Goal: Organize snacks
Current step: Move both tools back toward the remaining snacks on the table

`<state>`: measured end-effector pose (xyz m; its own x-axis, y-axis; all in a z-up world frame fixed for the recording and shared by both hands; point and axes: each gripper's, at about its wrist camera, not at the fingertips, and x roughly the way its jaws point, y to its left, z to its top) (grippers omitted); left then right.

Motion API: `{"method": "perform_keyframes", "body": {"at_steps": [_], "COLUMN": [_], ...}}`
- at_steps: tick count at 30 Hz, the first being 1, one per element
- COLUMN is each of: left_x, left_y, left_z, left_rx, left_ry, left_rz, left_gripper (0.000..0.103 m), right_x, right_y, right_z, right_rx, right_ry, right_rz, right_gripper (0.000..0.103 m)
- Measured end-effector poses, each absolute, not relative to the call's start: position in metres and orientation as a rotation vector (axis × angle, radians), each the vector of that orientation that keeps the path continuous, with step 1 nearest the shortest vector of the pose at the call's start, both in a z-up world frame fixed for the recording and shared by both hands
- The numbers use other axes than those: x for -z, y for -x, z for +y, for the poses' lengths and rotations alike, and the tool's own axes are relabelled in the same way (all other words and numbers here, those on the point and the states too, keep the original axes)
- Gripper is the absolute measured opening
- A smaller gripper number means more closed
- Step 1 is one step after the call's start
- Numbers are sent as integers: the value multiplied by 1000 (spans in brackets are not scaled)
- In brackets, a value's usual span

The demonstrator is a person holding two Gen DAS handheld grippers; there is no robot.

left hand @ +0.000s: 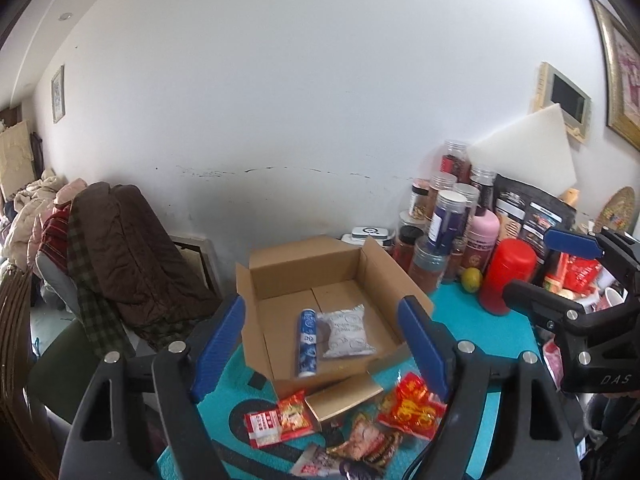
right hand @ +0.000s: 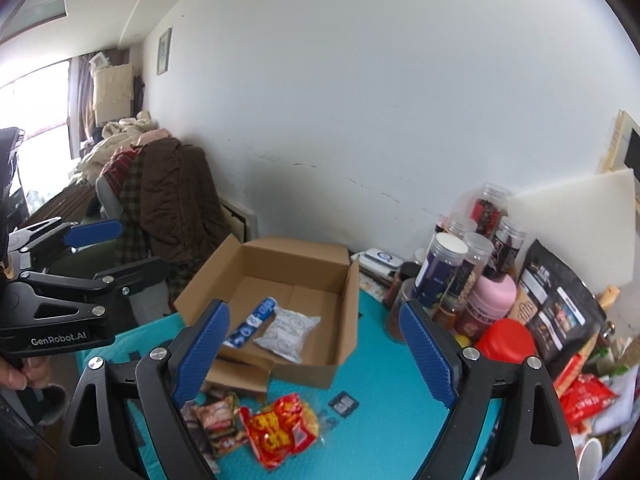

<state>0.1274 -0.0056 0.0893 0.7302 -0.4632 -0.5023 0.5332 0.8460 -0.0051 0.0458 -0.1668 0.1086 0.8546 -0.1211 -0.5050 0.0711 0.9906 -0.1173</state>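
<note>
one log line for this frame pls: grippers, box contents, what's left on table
left gripper open, empty | right gripper open, empty | cardboard box: blue tube, white packet | outside: red-yellow packet, others

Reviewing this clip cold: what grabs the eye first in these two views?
The open cardboard box mid-table, holding a blue tube beside a white packet. In front of it, loose red snack packets lie on the teal mat. Jars crowd the wall on the right.

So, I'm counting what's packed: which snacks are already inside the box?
Two: the blue tube and white pouch beside it. The red packets lie outside.
</note>
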Motion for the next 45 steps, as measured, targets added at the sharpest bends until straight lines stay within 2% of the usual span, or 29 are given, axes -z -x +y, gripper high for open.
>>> {"method": "perform_keyframes", "body": {"at_steps": [2, 4, 6, 8, 22, 45], "left_x": [-89, -87, -83, -79, -37, 59], "left_y": [-120, -112, -105, -98, -71, -89], "left_z": [-3, -1, -1, 0, -7, -12], "left_rx": [556, 568, 572, 578, 649, 677], "left_ry": [-148, -153, -158, -160, -196, -152], "left_rz": [508, 502, 501, 498, 577, 830], "left_gripper": [80, 83, 93, 95, 95, 95], "right_x": [-107, -104, -99, -94, -45, 41], "right_y": [-37, -30, -22, -16, 13, 4], "right_z": [-164, -162, -160, -158, -153, -160], "right_rx": [100, 101, 105, 111, 148, 77], "right_ry": [95, 95, 92, 87, 31, -54], "right_rz": [531, 527, 525, 523, 566, 687], "right_gripper": [94, 94, 94, 94, 94, 93]}}
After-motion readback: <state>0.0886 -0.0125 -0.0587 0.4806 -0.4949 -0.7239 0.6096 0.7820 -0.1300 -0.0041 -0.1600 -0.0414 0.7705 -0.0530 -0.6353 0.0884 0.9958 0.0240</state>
